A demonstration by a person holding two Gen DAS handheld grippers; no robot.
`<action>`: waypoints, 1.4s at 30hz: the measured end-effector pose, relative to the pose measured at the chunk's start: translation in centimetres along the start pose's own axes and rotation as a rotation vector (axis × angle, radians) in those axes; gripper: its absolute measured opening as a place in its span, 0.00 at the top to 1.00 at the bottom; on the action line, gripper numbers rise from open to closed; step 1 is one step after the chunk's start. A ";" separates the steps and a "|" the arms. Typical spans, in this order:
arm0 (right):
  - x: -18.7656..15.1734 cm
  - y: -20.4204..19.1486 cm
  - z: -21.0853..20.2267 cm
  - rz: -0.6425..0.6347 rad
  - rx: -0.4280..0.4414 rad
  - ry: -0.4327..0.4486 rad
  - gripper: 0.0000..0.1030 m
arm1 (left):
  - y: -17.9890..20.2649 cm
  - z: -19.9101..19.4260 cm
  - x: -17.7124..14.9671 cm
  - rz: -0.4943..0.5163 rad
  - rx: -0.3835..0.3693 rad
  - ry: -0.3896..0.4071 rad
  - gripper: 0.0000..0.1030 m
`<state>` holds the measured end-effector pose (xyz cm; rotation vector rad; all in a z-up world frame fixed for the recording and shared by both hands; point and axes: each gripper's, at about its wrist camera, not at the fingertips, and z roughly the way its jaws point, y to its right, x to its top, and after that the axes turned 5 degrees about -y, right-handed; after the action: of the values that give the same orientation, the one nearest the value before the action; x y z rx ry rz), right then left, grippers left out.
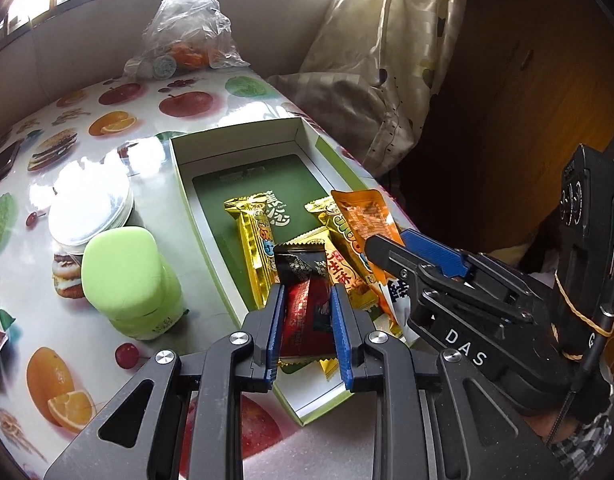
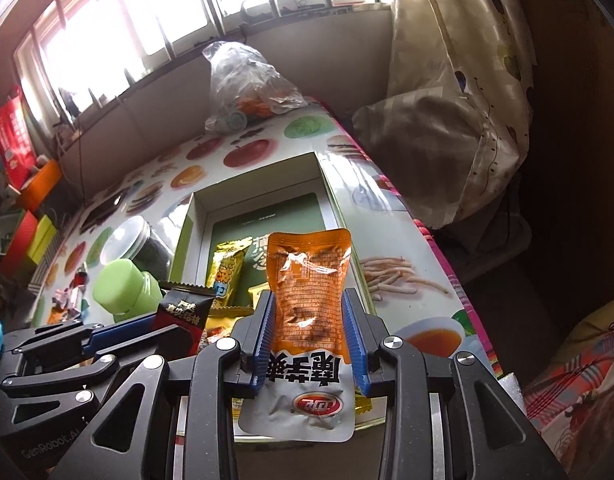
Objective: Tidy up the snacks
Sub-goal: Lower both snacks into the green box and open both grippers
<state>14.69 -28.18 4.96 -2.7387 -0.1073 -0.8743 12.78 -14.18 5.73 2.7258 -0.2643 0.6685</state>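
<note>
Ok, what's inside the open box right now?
The box holds two gold wrapped bars and a gold-orange packet on a green insert. The held snacks cover its near end.

- The lower end of the red-and-black packet (image 1: 307, 304) is being covered by the left gripper (image 1: 307, 320) in the left wrist view.
- The near corner of the open box (image 1: 243, 148) is being hidden behind both grippers.
- The orange pouch (image 2: 307, 280) is blocking part of the gold snack bars (image 2: 227, 272) in the right wrist view.
- The contents of the clear plastic bag (image 1: 187, 28) are being blurred by glare.
- The surface (image 1: 47, 272) is being cut off at the left edge.
</note>
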 end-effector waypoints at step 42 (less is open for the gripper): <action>0.0 0.6 0.2 0.015 0.038 0.005 0.55 | 0.1 0.2 -0.8 -0.005 0.026 -0.011 0.62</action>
<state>14.93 -28.75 4.69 -2.6988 -0.1008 -0.8666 12.16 -14.23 5.16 2.7544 -0.2526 0.6605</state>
